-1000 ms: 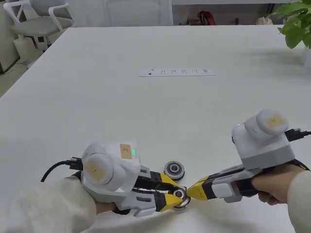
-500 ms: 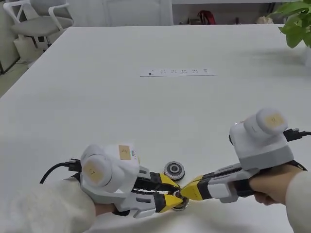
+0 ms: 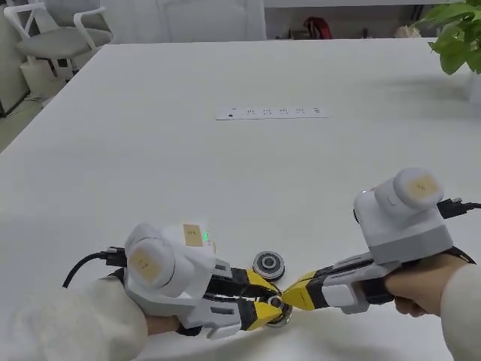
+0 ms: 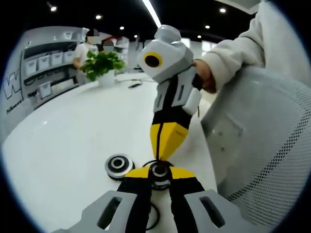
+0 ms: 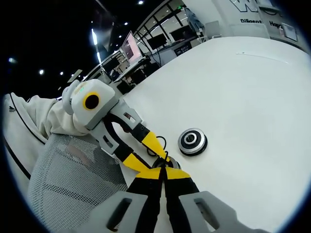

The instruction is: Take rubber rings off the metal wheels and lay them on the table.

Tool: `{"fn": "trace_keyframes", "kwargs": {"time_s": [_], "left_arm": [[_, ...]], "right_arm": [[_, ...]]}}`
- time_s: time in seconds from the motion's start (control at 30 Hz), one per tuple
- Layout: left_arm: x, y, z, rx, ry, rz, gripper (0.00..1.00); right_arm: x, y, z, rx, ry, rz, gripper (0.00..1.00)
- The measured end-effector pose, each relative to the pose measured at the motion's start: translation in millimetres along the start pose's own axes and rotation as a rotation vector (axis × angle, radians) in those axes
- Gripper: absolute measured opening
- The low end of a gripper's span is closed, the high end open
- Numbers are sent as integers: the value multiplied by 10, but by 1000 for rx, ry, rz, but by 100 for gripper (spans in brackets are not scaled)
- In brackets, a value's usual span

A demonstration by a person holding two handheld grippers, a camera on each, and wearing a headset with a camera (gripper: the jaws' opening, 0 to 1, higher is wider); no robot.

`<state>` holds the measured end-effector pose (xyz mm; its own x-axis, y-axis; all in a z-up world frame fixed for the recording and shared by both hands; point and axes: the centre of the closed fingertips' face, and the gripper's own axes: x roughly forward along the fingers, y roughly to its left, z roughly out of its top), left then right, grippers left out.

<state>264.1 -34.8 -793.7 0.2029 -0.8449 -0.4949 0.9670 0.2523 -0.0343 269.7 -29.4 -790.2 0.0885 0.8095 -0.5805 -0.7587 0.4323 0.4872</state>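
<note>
A small metal wheel [image 3: 277, 304] sits clamped between the yellow jaws of my left gripper [image 3: 270, 301] just above the near table edge. In the left gripper view the wheel [image 4: 159, 170] shows its silver hub between the jaw tips. My right gripper [image 3: 290, 298] comes in from the right, its jaws pressed together at the wheel's rim on the thin black rubber ring [image 4: 148, 163]. A second wheel [image 3: 268, 264] with its dark ring lies flat on the table just beyond. In the right gripper view this wheel [image 5: 192, 141] lies to the right of the left gripper [image 5: 156, 154].
The white table [image 3: 240, 165] stretches away, with a flat white strip [image 3: 273, 113] at its middle. A thin black loop [image 4: 154, 216] lies under the left gripper. A plant [image 3: 458, 34] stands far right and a chair [image 3: 64, 34] far left.
The right gripper's tips have slid slightly left onto the held wheel. The left gripper and the loose wheel have stayed put.
</note>
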Motion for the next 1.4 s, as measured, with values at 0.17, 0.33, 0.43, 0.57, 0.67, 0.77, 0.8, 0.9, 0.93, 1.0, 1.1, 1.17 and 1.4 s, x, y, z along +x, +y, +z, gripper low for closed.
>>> {"fn": "trace_keyframes", "kwargs": {"time_s": [0.17,0.33,0.43,0.57,0.67,0.77,0.8,0.9,0.93,1.0,1.1,1.17,1.4], "left_arm": [[-25,7,-10,-10,27,-4,14],[-69,-33,-6,37,62,-17,17],[-122,-44,37,27,53,-22,19],[-203,-30,90,25,44,-17,22],[-267,-2,102,35,54,0,25],[-337,43,117,46,61,20,28],[-356,55,123,42,60,26,30],[-417,60,143,37,60,36,37],[-441,61,137,43,66,42,39],[-486,54,112,61,81,46,42],[-562,37,142,44,64,50,47],[-622,37,184,36,35,61,53],[-762,101,192,7,6,113,67]], "right_arm": [[-16,-17,11,5,-5,-6,0],[-28,-20,27,11,-13,-9,0],[-38,-9,49,14,-21,-9,0],[-52,10,85,10,-33,-10,0],[-76,7,120,5,-44,-17,0],[-117,-5,166,-1,-61,-29,0],[-126,-6,180,-1,-67,-30,0],[-156,6,223,-6,-84,-36,0],[-167,10,243,-11,-90,-39,0],[-182,11,273,-14,-101,-42,0],[-192,19,306,-16,-114,-42,0],[-197,27,329,-18,-122,-42,0],[-216,45,391,-15,-147,-42,0]]}}
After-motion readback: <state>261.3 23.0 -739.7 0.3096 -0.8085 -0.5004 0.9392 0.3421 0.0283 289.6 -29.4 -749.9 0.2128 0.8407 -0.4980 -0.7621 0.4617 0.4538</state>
